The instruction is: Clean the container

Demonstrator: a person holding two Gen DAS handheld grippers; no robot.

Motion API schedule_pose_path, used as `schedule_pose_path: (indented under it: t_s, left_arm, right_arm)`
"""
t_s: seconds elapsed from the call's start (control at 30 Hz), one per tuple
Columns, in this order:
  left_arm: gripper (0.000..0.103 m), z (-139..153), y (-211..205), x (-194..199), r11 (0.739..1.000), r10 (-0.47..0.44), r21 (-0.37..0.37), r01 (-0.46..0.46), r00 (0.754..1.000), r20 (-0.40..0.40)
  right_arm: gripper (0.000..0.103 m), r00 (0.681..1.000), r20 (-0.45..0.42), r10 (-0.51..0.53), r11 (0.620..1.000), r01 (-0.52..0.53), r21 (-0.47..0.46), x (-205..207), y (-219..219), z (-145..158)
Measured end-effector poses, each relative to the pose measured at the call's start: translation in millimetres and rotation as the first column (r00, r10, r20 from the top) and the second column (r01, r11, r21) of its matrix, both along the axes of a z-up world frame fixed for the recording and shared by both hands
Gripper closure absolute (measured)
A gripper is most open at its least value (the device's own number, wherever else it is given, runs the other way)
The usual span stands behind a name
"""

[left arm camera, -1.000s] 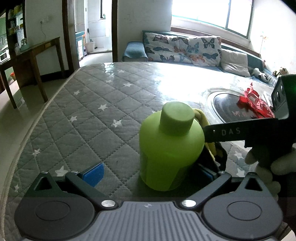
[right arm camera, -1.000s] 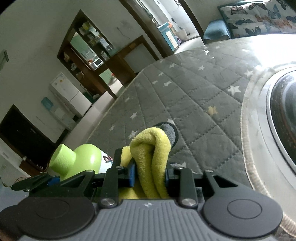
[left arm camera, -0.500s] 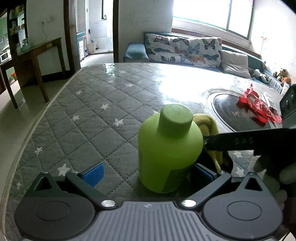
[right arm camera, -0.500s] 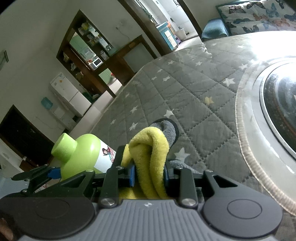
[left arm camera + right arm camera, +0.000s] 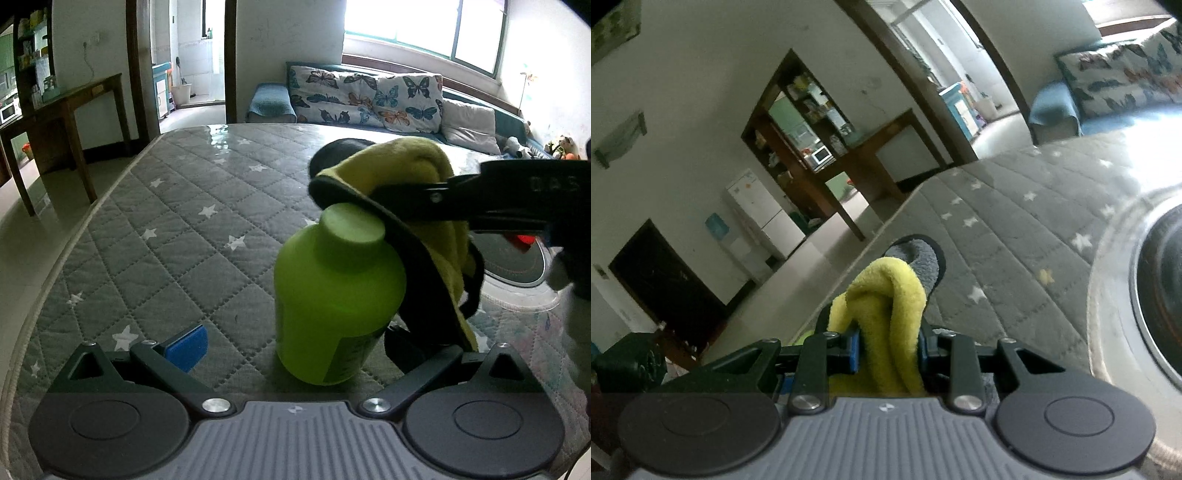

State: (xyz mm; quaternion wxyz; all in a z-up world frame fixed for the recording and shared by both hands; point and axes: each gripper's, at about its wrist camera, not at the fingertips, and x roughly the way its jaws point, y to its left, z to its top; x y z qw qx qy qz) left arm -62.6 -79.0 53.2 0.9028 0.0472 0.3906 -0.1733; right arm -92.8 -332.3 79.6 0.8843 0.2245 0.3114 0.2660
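A lime-green container (image 5: 338,295) with a round green cap stands upright on the quilted table between my left gripper's fingers. My left gripper (image 5: 295,341) is open; its blue left pad (image 5: 186,347) stands clear of the container, and its right finger is hidden behind the cloth. My right gripper (image 5: 888,345) is shut on a yellow and grey cloth (image 5: 886,317). In the left wrist view the cloth (image 5: 413,173) drapes over the container's cap and right shoulder. The container is hidden in the right wrist view.
The grey star-patterned table cover (image 5: 184,236) stretches to the left and far side. A round black stove plate (image 5: 517,266) sits at the right with a red object on it. A sofa with butterfly cushions (image 5: 365,99) stands beyond the table.
My right gripper has lifted the cloth from beside the container's lower right up onto its cap and shoulder. The container and my left gripper have stayed in place.
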Motion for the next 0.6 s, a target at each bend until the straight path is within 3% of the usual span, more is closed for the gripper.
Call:
schedule_pose_path:
  t_s: [0.4, 0.6]
  left_arm:
    - [0.000, -2.4, 1.7, 1.9, 1.000, -0.008, -0.010, 0.008, 1.000, -0.008]
    - [0.000, -3.2, 2.9, 0.8, 1.000, -0.011, -0.011, 0.011, 1.000, -0.008]
  right_arm:
    - [0.074, 0.998, -0.059, 0.003, 1.000, -0.004, -0.010, 26.4, 10.4, -16.4]
    - [0.074, 0.993, -0.118, 0.006, 1.000, -0.009, -0.025, 31.9, 9.3, -41.1]
